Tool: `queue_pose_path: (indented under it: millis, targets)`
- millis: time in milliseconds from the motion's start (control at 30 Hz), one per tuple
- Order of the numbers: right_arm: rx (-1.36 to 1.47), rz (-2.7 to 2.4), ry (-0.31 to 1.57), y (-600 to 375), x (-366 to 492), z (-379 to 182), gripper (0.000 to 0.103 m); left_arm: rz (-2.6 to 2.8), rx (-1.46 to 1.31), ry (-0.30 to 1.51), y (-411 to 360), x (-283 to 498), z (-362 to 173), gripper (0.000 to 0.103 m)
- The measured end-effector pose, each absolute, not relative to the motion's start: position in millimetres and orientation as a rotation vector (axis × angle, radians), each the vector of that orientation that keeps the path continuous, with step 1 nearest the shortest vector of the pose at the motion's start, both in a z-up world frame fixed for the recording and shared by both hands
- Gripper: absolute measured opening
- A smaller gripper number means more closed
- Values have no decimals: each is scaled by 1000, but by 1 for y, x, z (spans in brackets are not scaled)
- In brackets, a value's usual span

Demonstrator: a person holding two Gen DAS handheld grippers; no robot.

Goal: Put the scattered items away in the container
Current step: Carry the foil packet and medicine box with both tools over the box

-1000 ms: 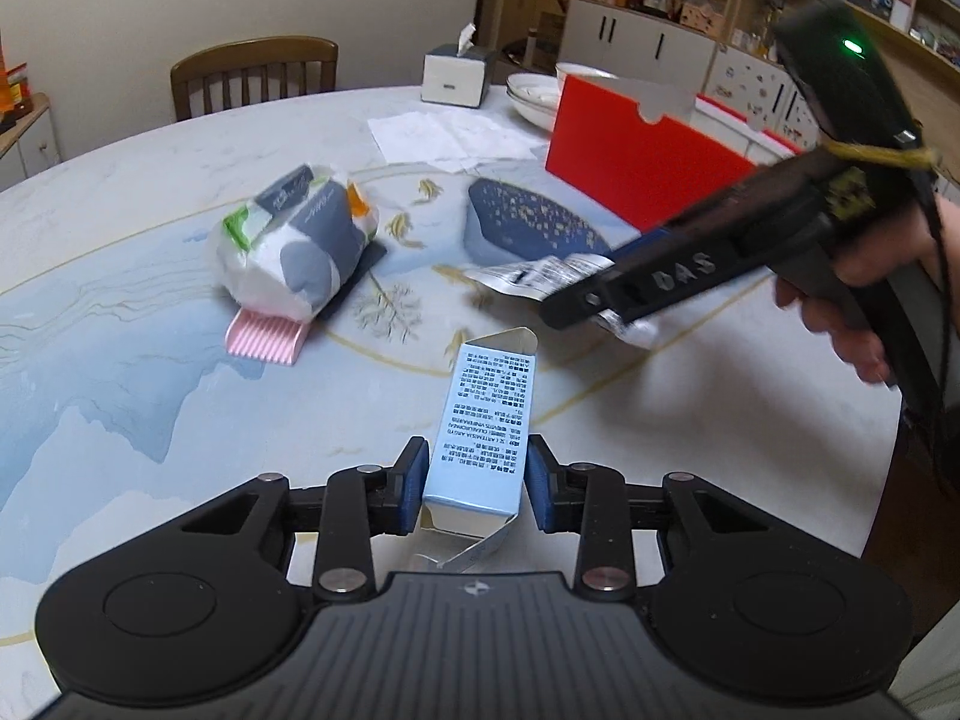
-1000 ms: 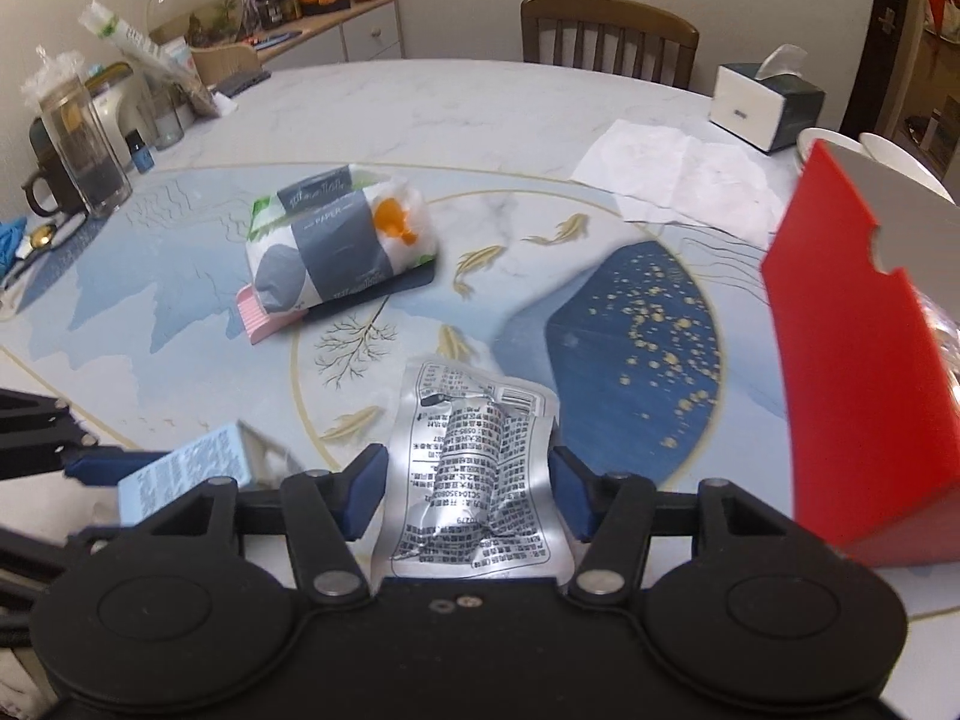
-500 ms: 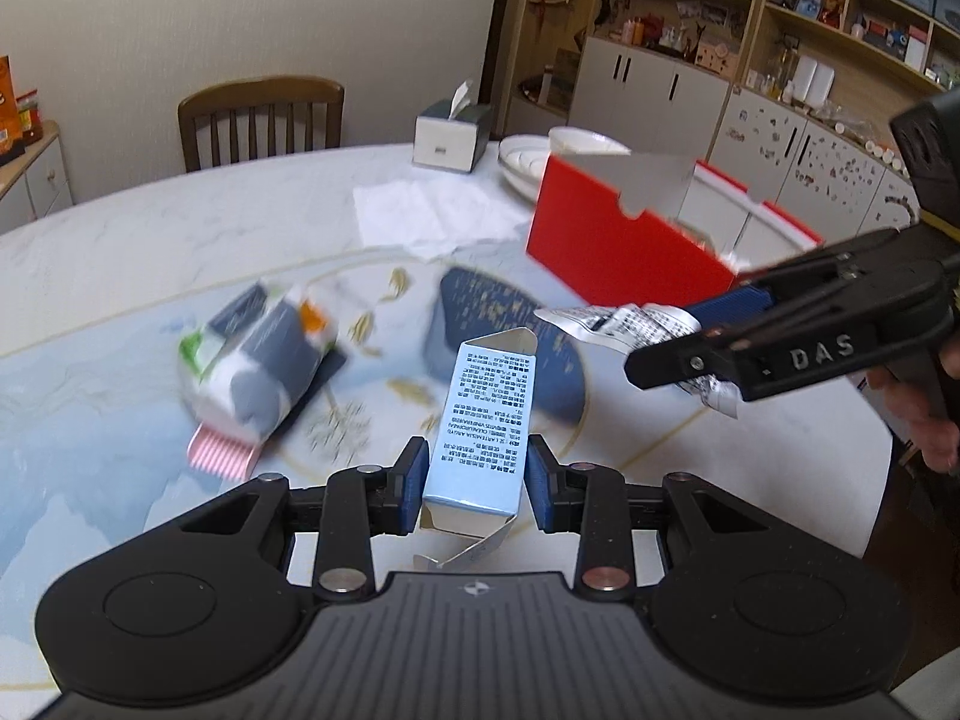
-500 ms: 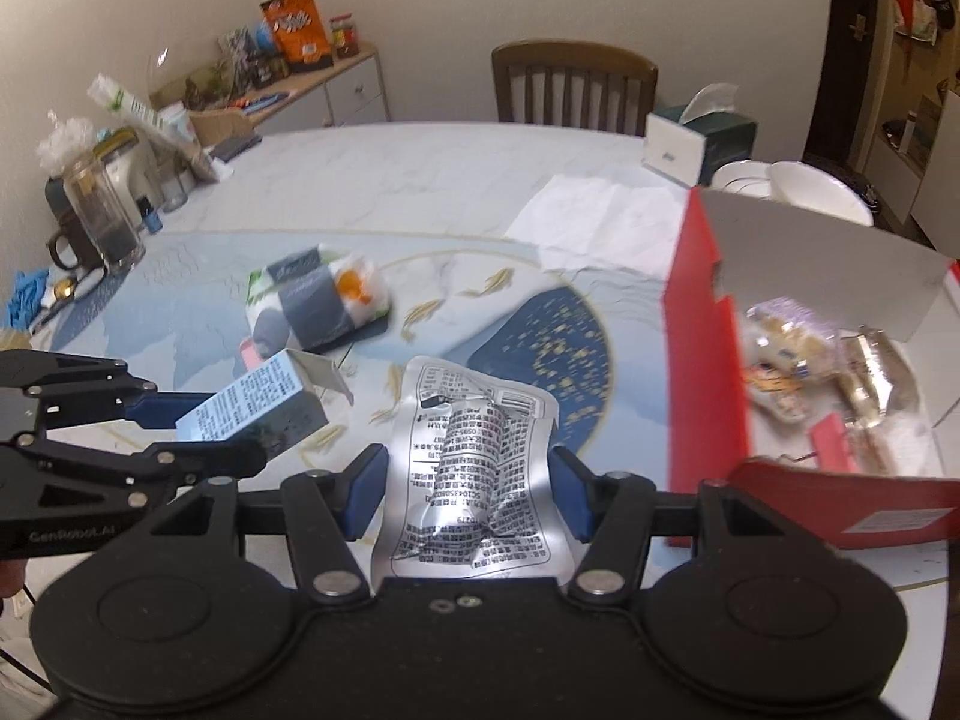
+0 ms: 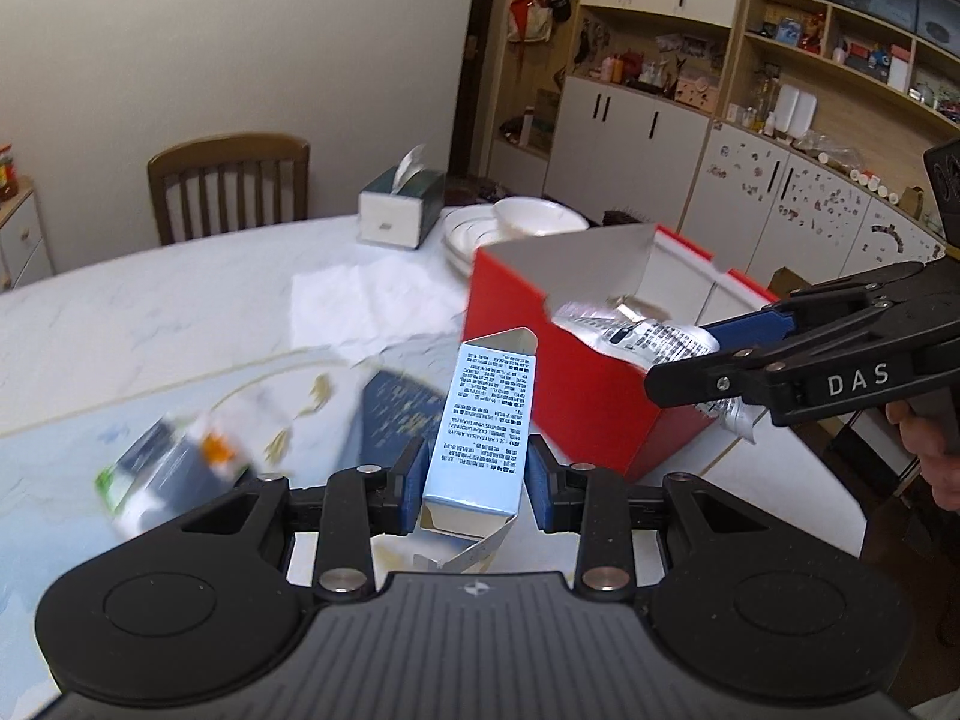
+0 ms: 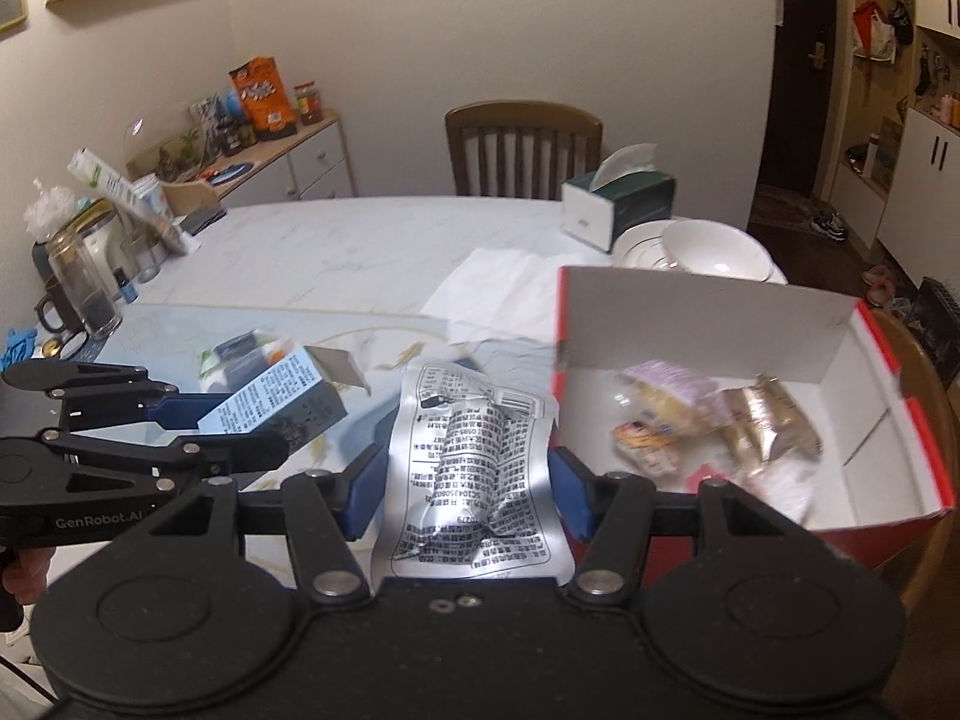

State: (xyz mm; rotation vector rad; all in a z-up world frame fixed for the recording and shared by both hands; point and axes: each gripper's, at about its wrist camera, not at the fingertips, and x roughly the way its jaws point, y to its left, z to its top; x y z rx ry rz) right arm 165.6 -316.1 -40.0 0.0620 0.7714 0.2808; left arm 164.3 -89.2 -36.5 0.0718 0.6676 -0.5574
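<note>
My left gripper [image 5: 474, 483] is shut on a light blue carton [image 5: 486, 414] with an open flap, held in the air above the table. My right gripper [image 6: 465, 495] is shut on a crumpled silver foil packet [image 6: 471, 468], held at the near left wall of the red box [image 6: 927, 420]. The right gripper also shows in the left wrist view [image 5: 714, 360], with the packet [image 5: 642, 333] over the box's edge [image 5: 576, 396]. The box holds several snack packets [image 6: 678, 402]. A tissue pack [image 5: 168, 468] lies on the table to the left.
White paper sheets [image 6: 498, 294], a tissue box [image 6: 618, 204] and stacked white bowls [image 6: 702, 249] sit behind the red box. Jars and clutter [image 6: 84, 282] stand at the table's far left. A wooden chair [image 6: 522, 147] stands beyond the table.
Both grippers have risen from the table with their items and moved right toward the red box. The foil packet now hangs at the box's edge.
</note>
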Motion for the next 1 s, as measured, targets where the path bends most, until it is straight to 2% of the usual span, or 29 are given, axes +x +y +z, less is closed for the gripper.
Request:
queue_pose_path:
  millis: [533, 1000]
  targets:
    - [99, 179, 742, -414, 173, -42, 58, -633, 136, 617, -199, 190, -22, 33]
    - [100, 69, 769, -486, 206, -67, 58, -649, 257, 650, -276, 225, -40, 33]
